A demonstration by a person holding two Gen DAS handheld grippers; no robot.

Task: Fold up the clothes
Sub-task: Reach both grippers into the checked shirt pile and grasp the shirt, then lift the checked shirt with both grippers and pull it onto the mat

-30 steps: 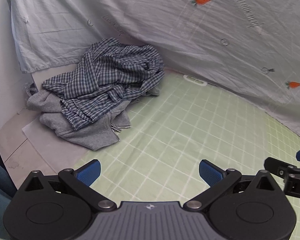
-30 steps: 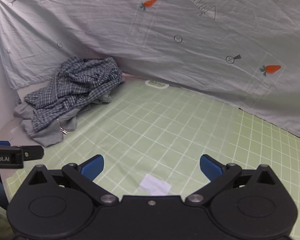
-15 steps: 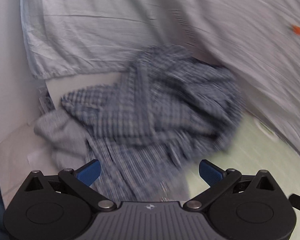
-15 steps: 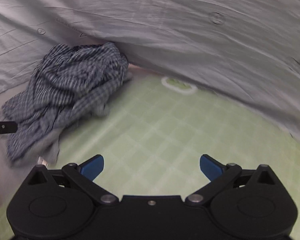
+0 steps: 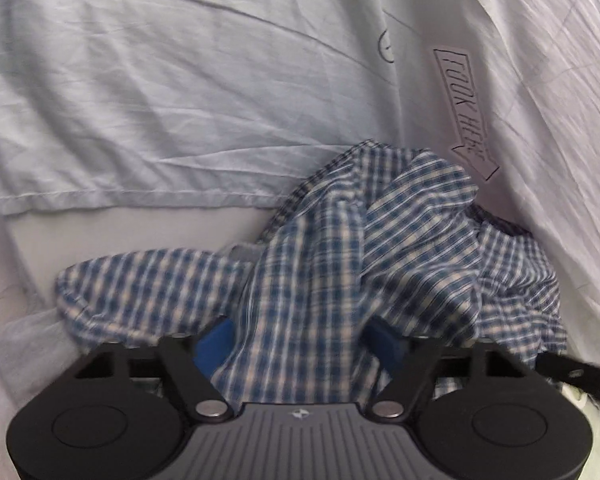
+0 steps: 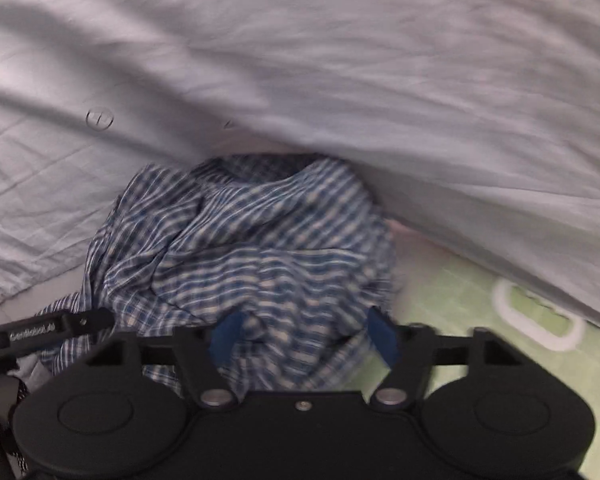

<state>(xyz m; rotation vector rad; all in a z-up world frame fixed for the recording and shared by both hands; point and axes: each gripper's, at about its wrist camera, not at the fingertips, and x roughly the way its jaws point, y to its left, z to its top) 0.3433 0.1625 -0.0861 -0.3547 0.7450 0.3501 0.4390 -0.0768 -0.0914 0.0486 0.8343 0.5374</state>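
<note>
Reaching into the crumpled checked shirt (image 5: 340, 264) heaped against the draped sheet (image 5: 180, 100), we have left gripper (image 5: 304, 340) and right gripper (image 6: 304, 334) spread wide, fabric between the jaws, unclamped. Best pinch single layers at separate edges.

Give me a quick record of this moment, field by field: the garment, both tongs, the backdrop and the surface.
garment: crumpled blue plaid shirt, in a heap
left tongs: open, fingers either side of a shirt fold
right tongs: open, shirt fabric between the fingers
backdrop: pale blue sheet behind the heap
surface: green grid mat, right of the shirt
grasp: neither closed yet
</note>
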